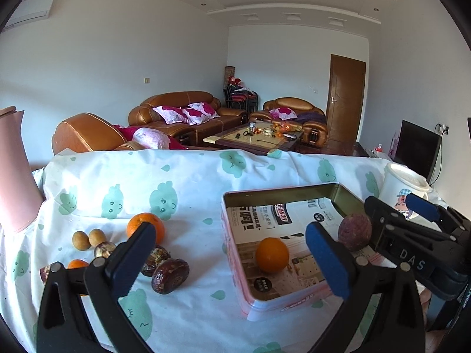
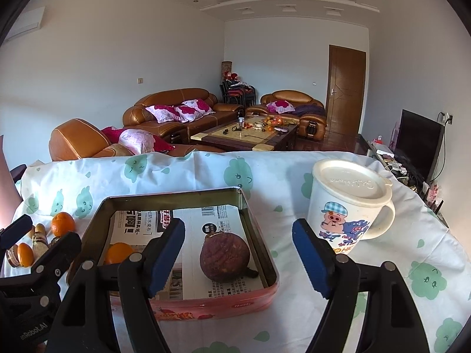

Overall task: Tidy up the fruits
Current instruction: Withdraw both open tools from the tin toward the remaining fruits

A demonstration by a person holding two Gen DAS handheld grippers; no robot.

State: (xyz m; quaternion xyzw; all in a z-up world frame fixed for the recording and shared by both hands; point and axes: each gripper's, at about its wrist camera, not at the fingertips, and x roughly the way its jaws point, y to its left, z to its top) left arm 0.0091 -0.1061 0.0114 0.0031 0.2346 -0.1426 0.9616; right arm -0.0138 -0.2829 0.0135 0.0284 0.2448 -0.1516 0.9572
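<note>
A pink tin box [image 1: 290, 195] [image 2: 272, 286] lined with printed paper sits on the table. Inside lie an orange [image 1: 271, 254] [image 2: 117, 252] and a purple passion fruit [image 1: 354, 231] [image 2: 224, 256]. Left of the box lie another orange [image 1: 146, 226] [image 2: 62, 223], two small longans [image 1: 88, 238], dark wrinkled passion fruits [image 1: 169, 275] and a small orange [image 1: 77, 264]. My left gripper [image 1: 235, 259] is open and empty, just in front of the box's near left corner. My right gripper [image 2: 238, 257] is open and empty, with the passion fruit seen between its fingers.
A white lidded mug [image 2: 348, 203] [image 1: 403, 188] with a pig cartoon stands right of the box. A pink jug [image 1: 13, 170] stands at the far left. The table has a white cloth [image 1: 182, 176] with green prints. Sofas and a coffee table lie beyond.
</note>
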